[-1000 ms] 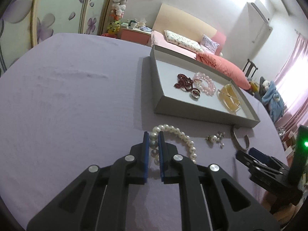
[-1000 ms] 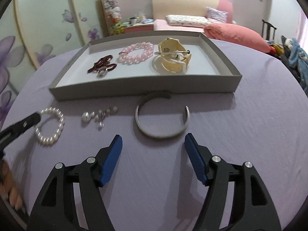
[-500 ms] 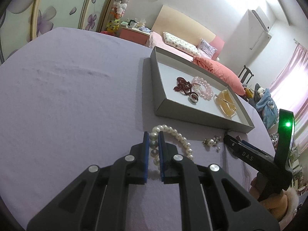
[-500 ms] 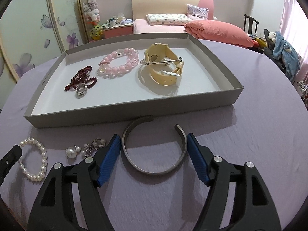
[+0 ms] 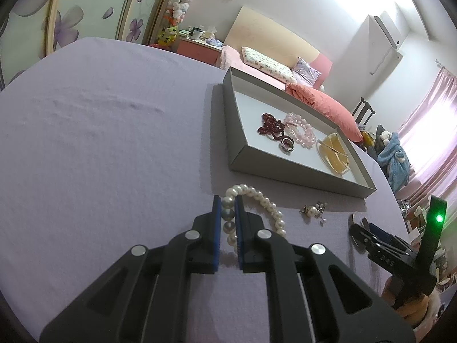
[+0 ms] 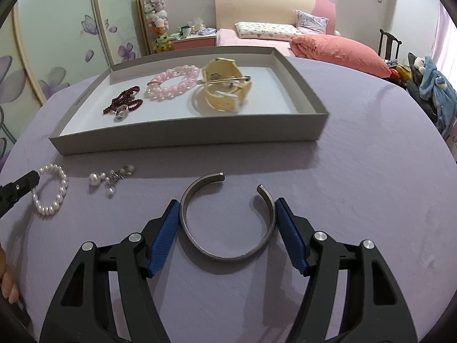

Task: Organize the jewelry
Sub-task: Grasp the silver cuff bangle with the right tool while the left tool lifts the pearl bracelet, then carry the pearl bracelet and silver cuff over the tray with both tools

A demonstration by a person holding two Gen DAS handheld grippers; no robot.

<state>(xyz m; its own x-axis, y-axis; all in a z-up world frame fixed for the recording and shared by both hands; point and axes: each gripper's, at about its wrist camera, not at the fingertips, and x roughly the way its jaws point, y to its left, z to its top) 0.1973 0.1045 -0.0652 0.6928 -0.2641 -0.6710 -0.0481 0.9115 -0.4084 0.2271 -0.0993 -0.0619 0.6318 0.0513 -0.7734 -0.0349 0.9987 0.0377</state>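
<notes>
Left wrist view: the left gripper (image 5: pixel 228 214) is clamped on the pearl bracelet (image 5: pixel 257 211), its 2 blue pads (image 5: pixel 217 228) pressed against pearls on the loop's near-left side. The bracelet lies on the purple cloth (image 5: pixel 100 157), just in front of the near wall of the grey tray (image 5: pixel 285 168). Inside the tray sit a dark red bead strand (image 5: pixel 270 127), a silver ring (image 5: pixel 286 145) touching that strand, a pink bead bracelet (image 5: pixel 301 130) beside it, and a yellow bangle (image 5: pixel 334 154) toward the tray's right end. A pearl earring cluster (image 5: pixel 313 211) rests on the cloth in front of the tray, to the right of the pearl bracelet. Further right, the right gripper (image 5: pixel 368 235) shows from the side with a green light on its body.

Right wrist view: the right gripper (image 6: pixel 227 220) stands spread, its 2 blue pads (image 6: pixel 165 234) flanking the grey metal cuff (image 6: pixel 228 220), which lies flat on the cloth in front of the tray (image 6: pixel 185 134) with its gap facing the tray. Both pads sit right at the cuff's outer edge; whether they press on it cannot be told. To the left, also in front of the tray, lie the earring cluster (image 6: pixel 111 177) and the pearl bracelet (image 6: pixel 52 190), with the left gripper's black tip (image 6: pixel 20 185) on it. The tray holds the red strand (image 6: pixel 124 103), ring (image 6: pixel 121 112), pink bracelet (image 6: pixel 172 83) and yellow bangle (image 6: pixel 225 85).
</notes>
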